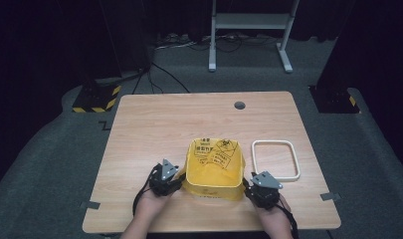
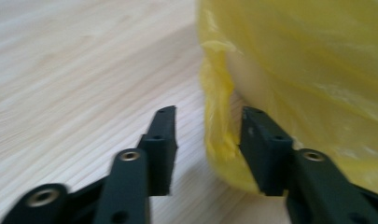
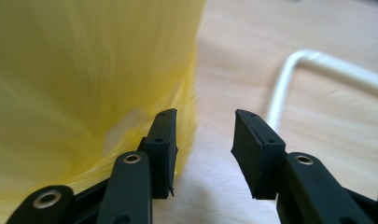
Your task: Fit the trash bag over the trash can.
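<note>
A yellow bag [image 1: 212, 167] over a small bin stands near the front of the wooden surface [image 1: 154, 124], the left gripper [image 2: 206, 133] open-jawed around its bunched corner, the right gripper [image 3: 203, 135] open beside its other side, a white frame [image 1: 275, 159] just beyond.

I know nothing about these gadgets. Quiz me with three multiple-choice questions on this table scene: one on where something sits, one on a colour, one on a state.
1. Where does the white frame lie relative to the bag?
A. On the person's right of it
B. On the person's left of it
C. Inside it

2. What colour is the bag?
A. Blue
B. Yellow
C. Black

3. How do the left gripper jaws stand?
A. Clamped tight together
B. Apart, with a fold of bag between them
C. Holding the frame

Answers: 1 A, the high view shows the frame beside the bag toward the right gripper. 2 B, all views show yellow plastic. 3 B, the left gripper view shows a gap.
</note>
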Tool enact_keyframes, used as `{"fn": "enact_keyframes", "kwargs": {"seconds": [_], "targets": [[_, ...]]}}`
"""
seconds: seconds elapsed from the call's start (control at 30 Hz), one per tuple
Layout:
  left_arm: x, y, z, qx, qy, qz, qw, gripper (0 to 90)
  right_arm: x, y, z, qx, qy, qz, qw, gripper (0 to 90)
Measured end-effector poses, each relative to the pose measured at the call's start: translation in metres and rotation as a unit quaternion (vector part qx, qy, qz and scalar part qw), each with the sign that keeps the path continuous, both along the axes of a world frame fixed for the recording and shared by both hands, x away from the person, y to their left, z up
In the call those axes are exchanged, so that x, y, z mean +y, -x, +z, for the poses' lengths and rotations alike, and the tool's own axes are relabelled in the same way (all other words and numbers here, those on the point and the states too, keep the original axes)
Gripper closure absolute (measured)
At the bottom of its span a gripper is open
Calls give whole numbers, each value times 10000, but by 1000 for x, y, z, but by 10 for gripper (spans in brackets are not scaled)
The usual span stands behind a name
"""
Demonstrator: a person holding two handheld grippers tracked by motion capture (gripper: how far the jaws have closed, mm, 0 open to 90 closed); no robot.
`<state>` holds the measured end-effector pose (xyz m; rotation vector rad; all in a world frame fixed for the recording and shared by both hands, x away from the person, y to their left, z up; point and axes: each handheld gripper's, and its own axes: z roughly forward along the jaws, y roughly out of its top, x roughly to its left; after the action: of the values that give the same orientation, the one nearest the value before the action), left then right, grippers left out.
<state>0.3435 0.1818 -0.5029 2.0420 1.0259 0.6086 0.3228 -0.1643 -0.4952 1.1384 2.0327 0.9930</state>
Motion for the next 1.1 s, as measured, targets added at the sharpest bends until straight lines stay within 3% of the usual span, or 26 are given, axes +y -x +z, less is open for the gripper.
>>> {"fn": "enact_keyframes", "kwargs": {"seconds": [0.1, 0.2, 0.3, 0.4, 0.53, 0.67, 0.83, 1.0, 1.1], "targets": [[9, 7, 8, 0, 474, 169, 9987, 428, -6, 0, 15, -318, -192, -51, 9993, 574], [9, 11, 8, 21, 909, 132, 9958, 367, 2, -5, 21, -362, -262, 68, 9990, 568], [5, 13, 7, 69, 875, 2, 9961, 337, 20, -7, 20, -407, -85, 184, 9990, 592], [12, 15, 8, -3, 790, 205, 9967, 370, 36, -11, 17, -306, -110, 269, 9991, 605], [41, 15, 7, 13, 830, 390, 9958, 379, 63, -20, 12, -244, -18, 402, 9989, 595], [75, 15, 4, 73, 1024, 622, 9928, 371, 96, -30, 8, -188, 93, 637, 9977, 571], [109, 16, 2, -7, 1004, 731, 9923, 388, 133, -37, 8, -177, 136, 809, 9965, 577], [128, 13, -1, -31, 1203, 1053, 9871, 397, 158, -39, 6, -125, 250, 948, 9951, 577], [133, 12, -4, 14, 1354, 1094, 9847, 375, 162, -40, 6, -141, 281, 967, 9948, 538]]}}
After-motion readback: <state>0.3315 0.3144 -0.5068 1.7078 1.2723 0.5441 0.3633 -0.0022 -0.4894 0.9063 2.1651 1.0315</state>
